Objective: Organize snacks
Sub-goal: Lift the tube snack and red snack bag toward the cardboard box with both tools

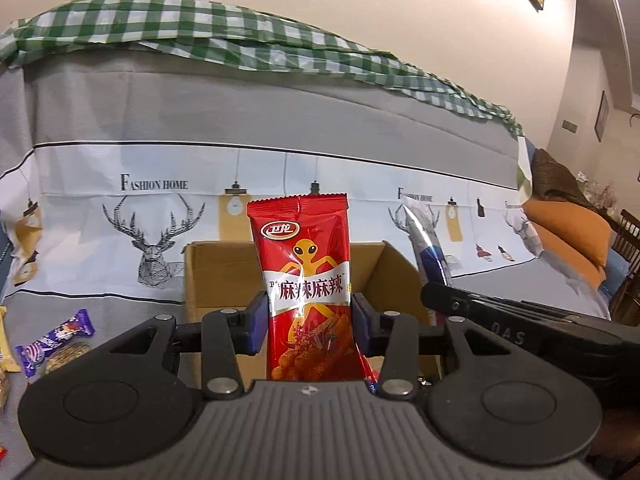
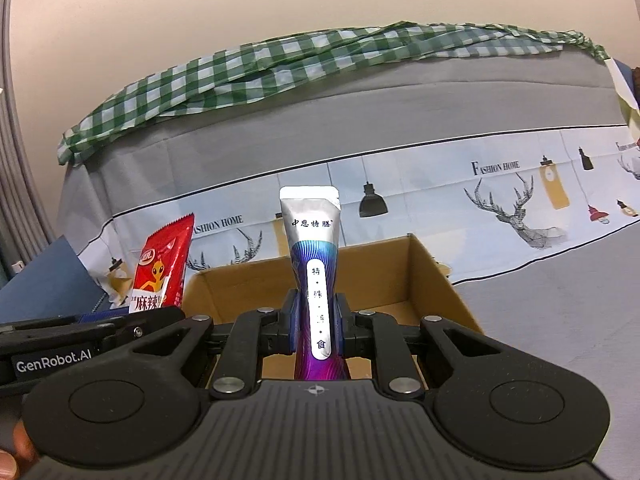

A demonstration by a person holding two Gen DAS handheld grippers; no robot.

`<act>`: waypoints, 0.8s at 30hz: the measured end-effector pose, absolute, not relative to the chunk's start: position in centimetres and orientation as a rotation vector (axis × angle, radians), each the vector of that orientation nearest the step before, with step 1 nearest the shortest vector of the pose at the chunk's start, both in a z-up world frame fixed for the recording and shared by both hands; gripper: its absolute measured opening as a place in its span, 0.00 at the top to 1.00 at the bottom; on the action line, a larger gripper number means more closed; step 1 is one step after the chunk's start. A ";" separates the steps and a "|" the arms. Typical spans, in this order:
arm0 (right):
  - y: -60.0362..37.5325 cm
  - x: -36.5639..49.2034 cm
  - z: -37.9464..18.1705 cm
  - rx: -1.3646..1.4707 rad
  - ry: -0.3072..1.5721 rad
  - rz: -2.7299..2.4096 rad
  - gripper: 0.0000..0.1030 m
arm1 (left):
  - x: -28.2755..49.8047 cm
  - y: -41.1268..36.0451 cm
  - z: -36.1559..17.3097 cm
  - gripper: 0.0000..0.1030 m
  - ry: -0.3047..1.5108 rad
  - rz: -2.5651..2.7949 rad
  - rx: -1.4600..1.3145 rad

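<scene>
My left gripper [image 1: 310, 322] is shut on a red spicy-snack packet [image 1: 306, 280], which stands upright between the blue pads. The right gripper [image 2: 318, 326] is shut on a slim silver and purple sachet [image 2: 316, 276], also upright. Both packets hang in front of an open cardboard box [image 2: 384, 268], also seen in the left wrist view as the cardboard box [image 1: 216, 276]. In the right wrist view the red packet [image 2: 162, 264] shows at the left, above the other gripper's body. In the left wrist view the sachet [image 1: 428, 248] shows at the right.
A sofa back [image 1: 240, 96] draped in grey cloth with deer prints rises behind the box, with a green checked cloth [image 1: 200, 28] on top. A purple snack bar [image 1: 56, 340] and other wrappers lie at the left. An orange cushion [image 1: 568, 236] sits far right.
</scene>
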State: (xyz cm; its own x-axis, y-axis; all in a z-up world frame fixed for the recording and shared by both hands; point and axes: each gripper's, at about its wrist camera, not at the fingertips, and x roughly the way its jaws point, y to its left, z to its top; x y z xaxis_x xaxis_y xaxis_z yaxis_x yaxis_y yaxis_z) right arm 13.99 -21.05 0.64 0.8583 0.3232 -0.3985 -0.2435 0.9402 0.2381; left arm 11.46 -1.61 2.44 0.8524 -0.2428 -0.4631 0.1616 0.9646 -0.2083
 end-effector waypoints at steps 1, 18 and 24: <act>-21.0 14.0 0.7 0.182 0.448 0.296 0.84 | 11.5 -1.6 2.4 0.54 0.508 -0.216 -0.166; -21.0 14.2 0.8 0.175 0.461 0.288 0.83 | 11.6 -1.6 2.3 0.54 0.519 -0.221 -0.180; -20.8 14.3 0.8 0.164 0.463 0.297 0.83 | 11.7 -1.7 2.3 0.54 0.520 -0.227 -0.177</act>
